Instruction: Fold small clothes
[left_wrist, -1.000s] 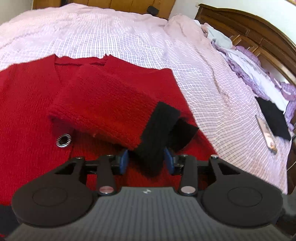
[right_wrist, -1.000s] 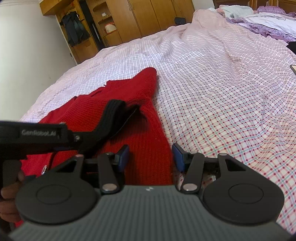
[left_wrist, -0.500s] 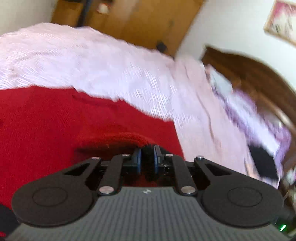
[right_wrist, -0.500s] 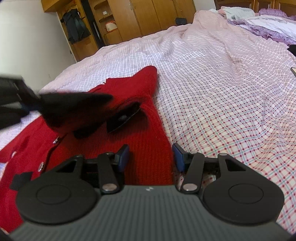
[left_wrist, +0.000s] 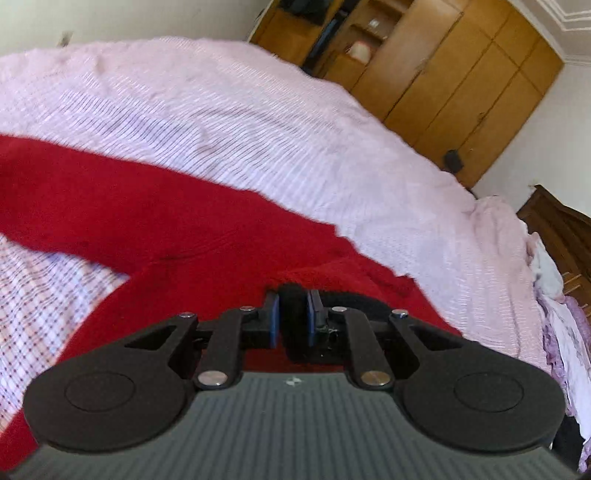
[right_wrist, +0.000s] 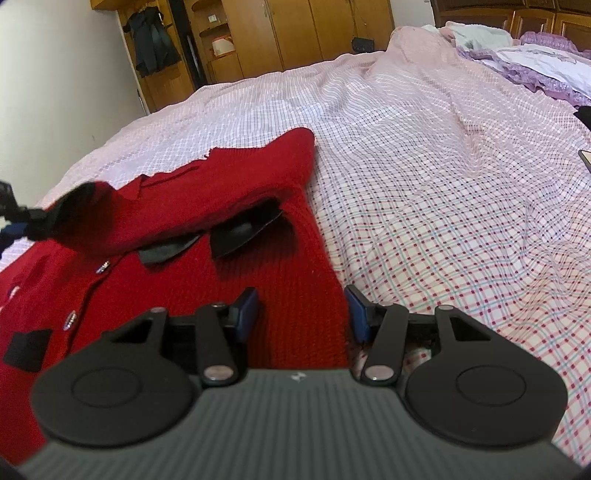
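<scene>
Left wrist view, near: left tool (left_wrist: 291, 317) pinched nearly closed on the black cuff (left_wrist: 292, 301) of the red cardigan (left_wrist: 155, 229), pads pressing the fabric from both sides. The sleeve (left_wrist: 332, 273) bunches just above the tool. The cardigan fills the lower left and middle of the frame and lies on the bed (left_wrist: 258, 122), which has a pink checked sheet. Far upper right: wooden wardrobe (left_wrist: 461, 74); right edge: dark headboard (left_wrist: 557, 225) and purple bedding (left_wrist: 569, 332).

Right wrist view, near: right tool (right_wrist: 301, 314) about half open, nothing gripped; the cardigan's right edge (right_wrist: 295, 295) lies under the gap, pads not pressing it. Middle left: the sleeve is lifted and drawn toward the left edge of the frame, its cuff (right_wrist: 77, 199) held by the left tool, which shows only as a blur (right_wrist: 11, 214) at the left edge. Black patches (right_wrist: 243, 229) lie under the lifted sleeve; buttons (right_wrist: 103, 266) run down the front at lower left. Far: wardrobe top centre, a dark garment (right_wrist: 153, 40) hanging upper left.

Only the right view shows the buttons, the patches and the lifted sleeve from outside; only the left view shows the grip up close.

No containers in view.
</scene>
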